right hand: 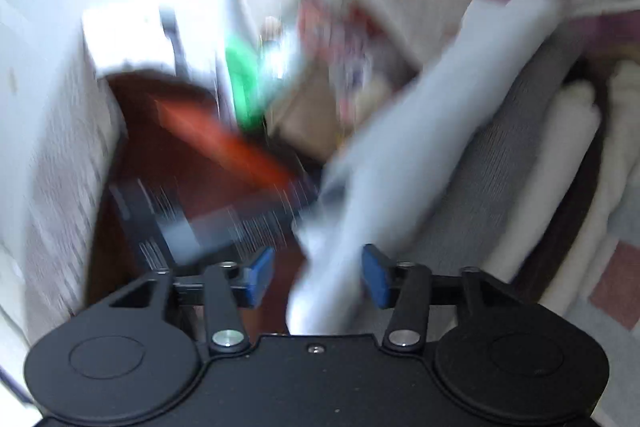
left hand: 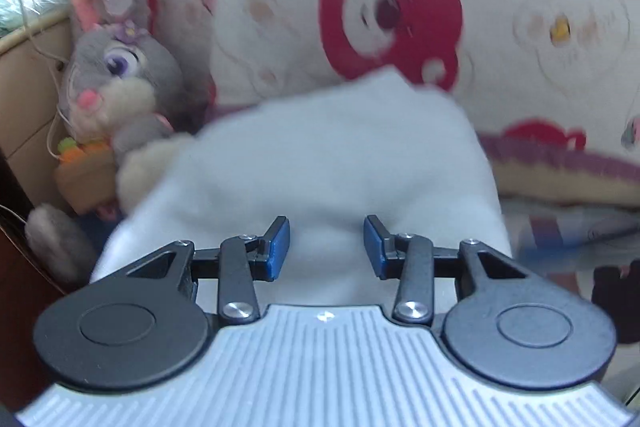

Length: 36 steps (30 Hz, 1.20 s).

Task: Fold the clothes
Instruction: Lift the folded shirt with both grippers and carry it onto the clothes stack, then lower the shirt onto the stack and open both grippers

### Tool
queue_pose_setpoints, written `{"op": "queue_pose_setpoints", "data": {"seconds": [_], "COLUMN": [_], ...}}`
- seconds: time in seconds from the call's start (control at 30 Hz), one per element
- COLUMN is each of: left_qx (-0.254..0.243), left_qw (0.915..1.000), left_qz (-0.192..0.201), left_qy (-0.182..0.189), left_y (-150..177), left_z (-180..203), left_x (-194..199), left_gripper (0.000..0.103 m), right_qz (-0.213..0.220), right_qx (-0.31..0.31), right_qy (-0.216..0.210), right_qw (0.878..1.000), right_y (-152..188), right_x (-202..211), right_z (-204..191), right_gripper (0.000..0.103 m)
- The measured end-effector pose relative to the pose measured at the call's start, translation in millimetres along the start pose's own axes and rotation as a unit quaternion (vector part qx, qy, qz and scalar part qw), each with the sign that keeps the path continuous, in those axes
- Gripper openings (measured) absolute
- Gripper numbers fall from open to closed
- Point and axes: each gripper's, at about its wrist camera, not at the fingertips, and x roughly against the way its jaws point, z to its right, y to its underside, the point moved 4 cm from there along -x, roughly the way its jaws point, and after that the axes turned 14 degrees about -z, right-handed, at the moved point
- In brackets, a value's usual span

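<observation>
A white garment [left hand: 320, 167] fills the middle of the left wrist view, bunched up in front of a pillow. My left gripper [left hand: 326, 247] is open, its blue pads apart, with the white cloth between and beyond them. In the blurred right wrist view the same white garment [right hand: 400, 155] hangs as a long strip running from upper right down between the pads. My right gripper [right hand: 318, 277] is open, with the cloth passing through the gap close to the right pad.
A cream pillow with red bear prints [left hand: 400, 7] lies behind the garment. A grey plush rabbit [left hand: 116, 75] sits at the left. A dark red-brown surface [right hand: 168, 147], an orange object [right hand: 224, 147] and folded cream cloths [right hand: 580, 167] show in the right wrist view.
</observation>
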Motion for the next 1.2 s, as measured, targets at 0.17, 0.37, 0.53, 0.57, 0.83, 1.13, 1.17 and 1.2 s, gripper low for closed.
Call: {"op": "queue_pose_setpoints", "data": {"seconds": [0.17, 0.37, 0.53, 0.57, 0.83, 1.13, 1.17, 1.2], "left_qx": [0.023, 0.029, 0.105, 0.105, 0.089, 0.137, 0.146, 0.153], "left_qw": [0.9994, 0.9994, 0.9944, 0.9944, 0.9954, 0.9894, 0.9888, 0.9878], "left_qz": [0.000, -0.003, -0.001, 0.001, -0.013, 0.043, 0.024, 0.004], "left_qy": [0.024, 0.021, 0.012, 0.015, 0.031, -0.021, -0.024, -0.027], "left_y": [0, 5, 17, 22, 33, -1, -6, -9], "left_z": [-10, -12, -16, -13, -7, -52, -60, -68], "left_x": [-4, -4, 11, 10, 5, 4, -8, -21], "left_gripper": [0.041, 0.041, 0.045, 0.045, 0.046, 0.055, 0.054, 0.055], "right_qz": [0.046, 0.076, 0.092, 0.094, 0.114, -0.001, -0.031, -0.052], "right_qx": [-0.069, 0.064, 0.201, 0.198, 0.102, 0.352, 0.372, 0.383], "right_qy": [0.120, 0.147, 0.153, 0.182, 0.351, 0.296, 0.304, 0.314], "right_qw": [0.989, 0.984, 0.963, 0.958, 0.924, 0.888, 0.877, 0.867], "right_y": [-52, -104, -126, -131, -135, -77, -68, -61], "right_x": [-5, -25, -20, -21, -12, -65, -77, -87], "right_z": [46, 49, 9, 18, 71, -19, -20, -18], "right_gripper": [0.066, 0.031, 0.011, 0.011, 0.031, 0.031, 0.032, 0.033]}}
